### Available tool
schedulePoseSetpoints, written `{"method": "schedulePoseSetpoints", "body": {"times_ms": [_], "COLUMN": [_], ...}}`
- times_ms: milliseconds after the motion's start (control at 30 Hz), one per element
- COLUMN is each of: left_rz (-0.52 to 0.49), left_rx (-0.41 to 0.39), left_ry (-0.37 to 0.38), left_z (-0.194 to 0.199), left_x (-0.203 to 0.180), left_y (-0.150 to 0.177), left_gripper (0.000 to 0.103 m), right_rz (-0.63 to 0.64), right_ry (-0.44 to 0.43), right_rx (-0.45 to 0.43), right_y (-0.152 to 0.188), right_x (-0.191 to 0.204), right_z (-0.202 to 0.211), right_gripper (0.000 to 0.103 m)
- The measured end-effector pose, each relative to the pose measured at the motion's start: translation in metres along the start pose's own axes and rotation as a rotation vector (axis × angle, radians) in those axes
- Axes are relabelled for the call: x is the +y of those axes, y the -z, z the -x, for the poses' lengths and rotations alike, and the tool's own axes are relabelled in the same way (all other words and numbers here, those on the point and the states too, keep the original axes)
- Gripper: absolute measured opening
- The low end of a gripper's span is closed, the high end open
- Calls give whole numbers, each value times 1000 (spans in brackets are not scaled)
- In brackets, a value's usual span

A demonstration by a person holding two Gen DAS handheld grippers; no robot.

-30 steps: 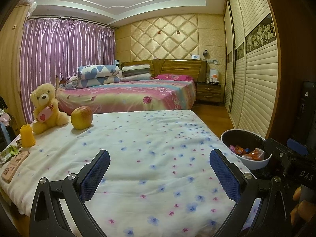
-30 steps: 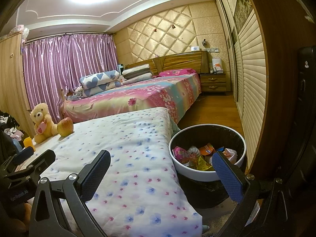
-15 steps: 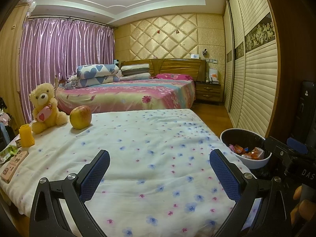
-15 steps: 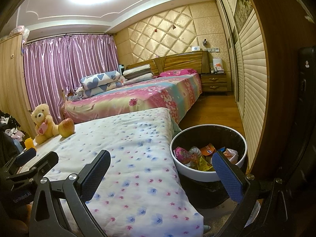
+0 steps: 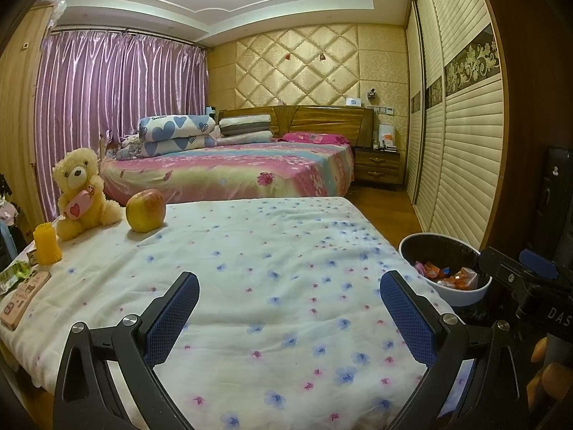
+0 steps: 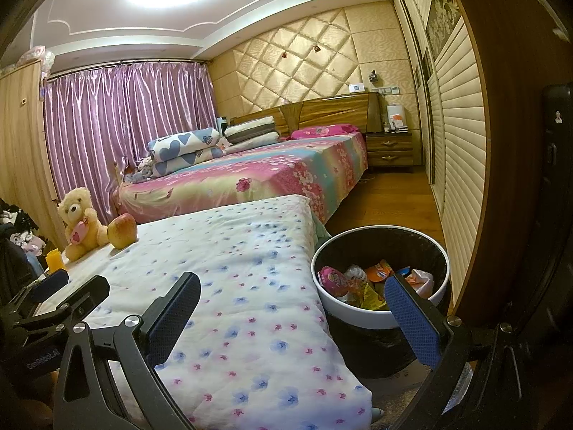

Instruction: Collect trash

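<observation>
A round trash bin (image 6: 379, 313) with a white rim and black liner stands on the floor at the right edge of the flowered cloth (image 5: 258, 286); it holds several colourful wrappers (image 6: 361, 279). The same bin (image 5: 462, 292) shows at the right in the left wrist view. My left gripper (image 5: 288, 308) hovers open over the cloth with nothing between its blue pads. My right gripper (image 6: 293, 310) is open too, straddling the cloth's right edge and the bin, also empty. A green wrapper (image 5: 12, 276) and a flat pink box (image 5: 23, 294) lie at the cloth's left edge.
A teddy bear (image 5: 84, 193), an apple (image 5: 146, 210) and a yellow cup (image 5: 46, 243) sit at the far left of the cloth. A large bed (image 5: 243, 175) stands behind, a wardrobe with slatted doors (image 5: 462, 136) on the right, wooden floor (image 6: 390, 200) between.
The left view has drifted slightly, with the bear and apple shifting left. The right view has barely moved. Both grippers stay open and empty.
</observation>
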State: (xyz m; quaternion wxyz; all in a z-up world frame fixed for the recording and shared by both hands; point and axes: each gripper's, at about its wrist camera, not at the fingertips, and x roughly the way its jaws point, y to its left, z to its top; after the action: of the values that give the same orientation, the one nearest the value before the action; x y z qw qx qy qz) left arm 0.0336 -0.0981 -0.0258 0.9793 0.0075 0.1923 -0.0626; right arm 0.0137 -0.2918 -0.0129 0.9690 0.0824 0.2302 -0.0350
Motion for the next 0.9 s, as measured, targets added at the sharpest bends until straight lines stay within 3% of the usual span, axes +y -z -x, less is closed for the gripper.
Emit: {"method": "schedulePoseSetpoints", "body": {"times_ms": [900], "left_rz": [18], "left_rx": [21], "left_ry": [6], "left_z": [-5], "left_x": [5], "left_y": [2], "left_gripper": [102], "right_rz": [-2], "right_ry": [-8], "right_rx": [20], "right_y": [0], "right_x": [15], "right_z": [-3], "right_gripper": [103]}}
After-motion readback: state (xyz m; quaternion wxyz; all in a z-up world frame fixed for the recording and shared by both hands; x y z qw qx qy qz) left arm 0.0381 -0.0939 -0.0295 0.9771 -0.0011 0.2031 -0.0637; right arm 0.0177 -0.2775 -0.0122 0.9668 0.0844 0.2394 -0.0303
